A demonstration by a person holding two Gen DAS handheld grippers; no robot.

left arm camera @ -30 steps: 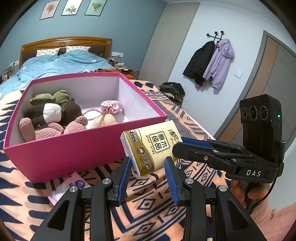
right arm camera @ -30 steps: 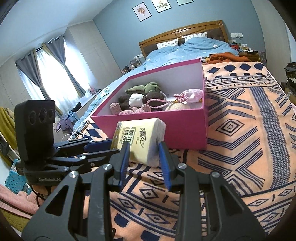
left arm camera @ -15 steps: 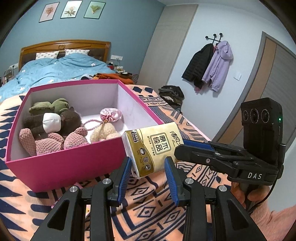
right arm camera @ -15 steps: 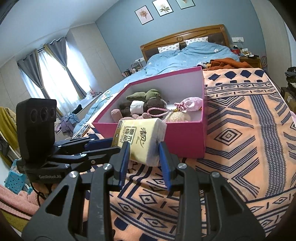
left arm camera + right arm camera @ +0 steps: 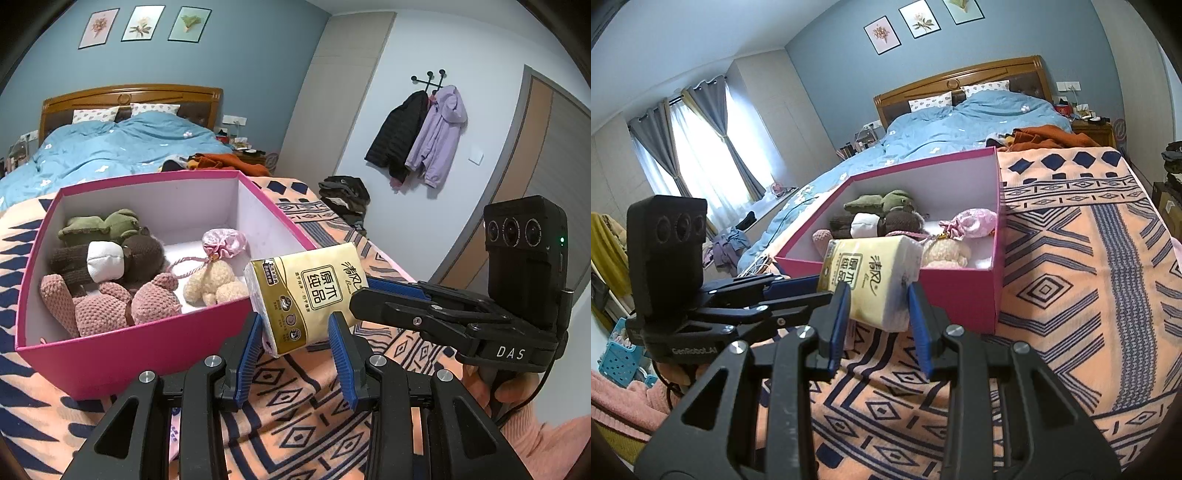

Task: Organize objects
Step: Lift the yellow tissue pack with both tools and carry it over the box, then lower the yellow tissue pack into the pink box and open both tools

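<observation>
Both tools are meeting on 1 tissue pack [image 5: 308,295], which we are holding in the air just beside the near right corner of the pink box [image 5: 122,347]. Our right tool [image 5: 877,308] is gripping the pack between its 2 blue pads, closed on its sides. Our left tool [image 5: 295,332] is sitting with its pads on either side of the pack's lower end; we cannot tell whether they are pressing it or standing slightly off. Inside the box we are seeing a green plush [image 5: 99,225], a brown plush [image 5: 110,258], a pink knitted plush [image 5: 110,306], a cream plush [image 5: 212,282] and a pink satin pouch [image 5: 225,242]. Under the box, a patterned orange blanket [image 5: 1071,295] is covering the bed.
</observation>
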